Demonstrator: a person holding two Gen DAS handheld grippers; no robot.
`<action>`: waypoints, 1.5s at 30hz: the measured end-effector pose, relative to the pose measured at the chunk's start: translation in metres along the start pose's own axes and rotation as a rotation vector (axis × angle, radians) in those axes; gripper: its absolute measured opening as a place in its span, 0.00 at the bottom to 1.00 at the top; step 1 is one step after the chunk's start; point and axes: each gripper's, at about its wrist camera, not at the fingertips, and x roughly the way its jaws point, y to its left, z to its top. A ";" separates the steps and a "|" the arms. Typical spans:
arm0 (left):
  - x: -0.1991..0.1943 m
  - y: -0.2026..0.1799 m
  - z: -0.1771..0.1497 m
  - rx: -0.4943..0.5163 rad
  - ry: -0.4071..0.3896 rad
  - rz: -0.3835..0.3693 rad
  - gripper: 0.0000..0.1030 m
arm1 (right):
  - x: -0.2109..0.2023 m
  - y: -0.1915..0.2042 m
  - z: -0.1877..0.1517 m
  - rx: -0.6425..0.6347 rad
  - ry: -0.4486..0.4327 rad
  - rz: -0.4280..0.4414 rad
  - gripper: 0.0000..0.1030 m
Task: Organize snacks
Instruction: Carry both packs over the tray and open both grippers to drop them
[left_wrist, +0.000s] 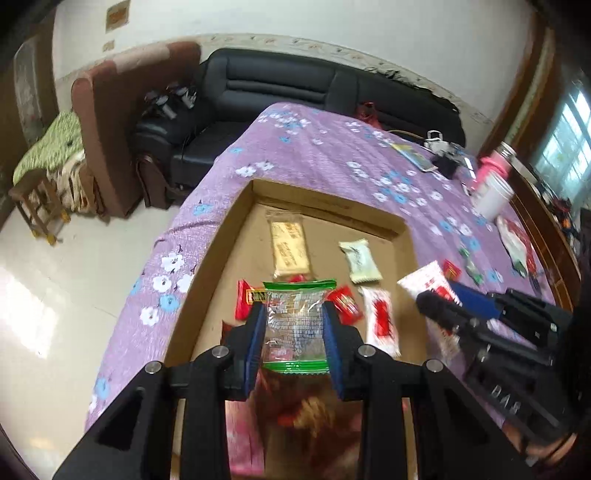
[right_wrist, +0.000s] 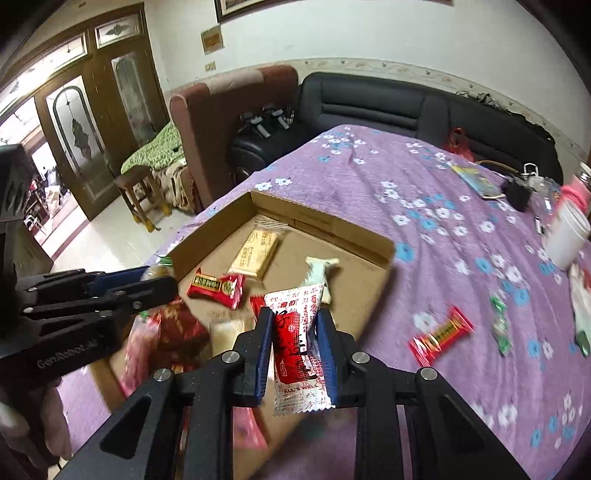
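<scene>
Snacks lie scattered in the shallow cardboard box (left_wrist: 236, 236) on the purple-clothed bench (right_wrist: 443, 221). Above it, the left claw (left_wrist: 294, 321) grips a green-edged clear packet (left_wrist: 297, 325), and the right claw (right_wrist: 294, 332) clamps a red-and-white packet (right_wrist: 295, 354).

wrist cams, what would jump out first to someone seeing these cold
Each gripper is clamped on a snack: the left gripper holds a clear green-edged packet, the right gripper a red-and-white packet. Both hang over a shallow cardboard box already holding several snacks, on a purple floral tablecloth. A red candy lies outside the box.
</scene>
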 end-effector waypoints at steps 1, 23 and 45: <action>0.005 0.004 0.002 -0.014 0.008 -0.005 0.29 | 0.008 0.001 0.004 0.000 0.007 -0.002 0.25; 0.024 0.020 0.008 -0.076 -0.048 0.047 0.73 | 0.088 0.001 0.017 0.026 0.072 -0.027 0.27; -0.113 -0.050 -0.046 0.061 -0.391 0.206 0.88 | -0.042 -0.013 -0.037 0.058 -0.121 0.020 0.41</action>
